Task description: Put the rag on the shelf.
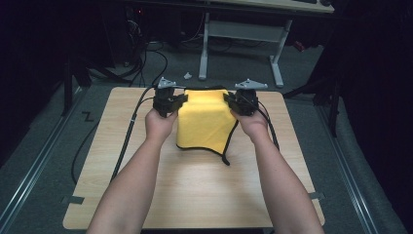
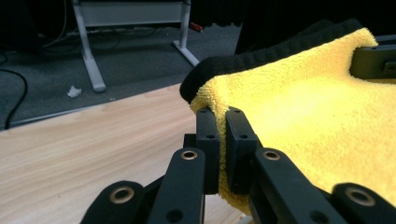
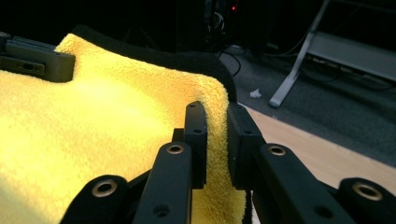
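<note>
A yellow microfibre cloth [image 1: 203,118] with a black trim is being held up over the far half of the wooden table [image 1: 195,185], its gripped top edge running left to right and its longer side hanging down toward the person, the lower right corner trailing to a point on the tabletop. The left gripper [image 1: 179,101] is clamping the cloth's upper left corner, its jaws pressing the yellow pile between them. The right gripper [image 1: 231,101] is pinching the upper right corner the same way. Both forearms are reaching in from the near edge. The table is standing on grey carpet [image 1: 44,141], with black cables [image 1: 127,136] trailing off its left side. A white-legged desk frame [image 1: 241,44] is standing beyond it in a dark room, with a crumpled white scrap [image 1: 187,75] lying on the floor.
</note>
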{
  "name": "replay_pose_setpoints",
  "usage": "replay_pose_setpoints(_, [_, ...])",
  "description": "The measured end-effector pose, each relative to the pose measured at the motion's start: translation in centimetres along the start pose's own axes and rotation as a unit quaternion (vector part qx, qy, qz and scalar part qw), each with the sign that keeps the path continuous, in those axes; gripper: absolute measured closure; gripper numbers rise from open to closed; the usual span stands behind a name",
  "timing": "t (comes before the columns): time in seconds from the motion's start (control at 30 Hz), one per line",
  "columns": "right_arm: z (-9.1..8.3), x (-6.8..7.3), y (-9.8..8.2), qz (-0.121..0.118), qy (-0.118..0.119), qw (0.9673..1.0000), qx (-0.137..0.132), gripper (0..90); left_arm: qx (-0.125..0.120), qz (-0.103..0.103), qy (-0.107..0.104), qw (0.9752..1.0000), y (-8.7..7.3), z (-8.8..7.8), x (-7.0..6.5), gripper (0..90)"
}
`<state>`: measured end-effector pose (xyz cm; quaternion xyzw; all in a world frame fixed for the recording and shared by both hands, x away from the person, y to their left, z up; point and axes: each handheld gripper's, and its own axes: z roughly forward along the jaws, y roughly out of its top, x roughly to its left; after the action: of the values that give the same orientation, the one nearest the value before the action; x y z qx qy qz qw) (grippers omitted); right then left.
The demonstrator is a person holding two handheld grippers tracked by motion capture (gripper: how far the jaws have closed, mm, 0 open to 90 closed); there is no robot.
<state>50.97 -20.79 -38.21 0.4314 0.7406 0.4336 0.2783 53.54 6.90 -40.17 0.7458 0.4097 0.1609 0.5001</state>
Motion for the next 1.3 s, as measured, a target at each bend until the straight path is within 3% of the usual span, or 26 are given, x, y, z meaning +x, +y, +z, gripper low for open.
replay_pose_setpoints(0.13, [0.5,-0.3,-0.7,0.009,0.007,0.9999,0.012,80.7,0.006,-0.009,-0.006,0.9999,-0.6,0.3,0.3,85.8])
replay_pose_setpoints(0.43, [0.8,-1.3,-1.6,0.054,0.043,0.9975,0.012,79.3,0.015,-0.028,-0.021,0.9993,-1.8,0.7,0.8,85.8])
replay_pose_setpoints(0.6, [0.8,-1.6,-1.9,0.063,0.053,0.9965,0.01,79.7,0.015,-0.045,-0.031,0.9984,-2.8,1.1,1.1,85.8])
replay_pose_setpoints(0.8, [0.9,-1.8,-2.3,0.07,0.063,0.9955,0.01,80.5,0.019,-0.05,-0.038,0.9979,-3.5,1.5,1.1,85.8])
replay_pose_setpoints(1.3, [1.5,-2.9,-3.7,0.111,0.096,0.989,0.009,80.4,0.021,-0.072,-0.053,0.9957,-4.4,1.9,1.3,85.8])
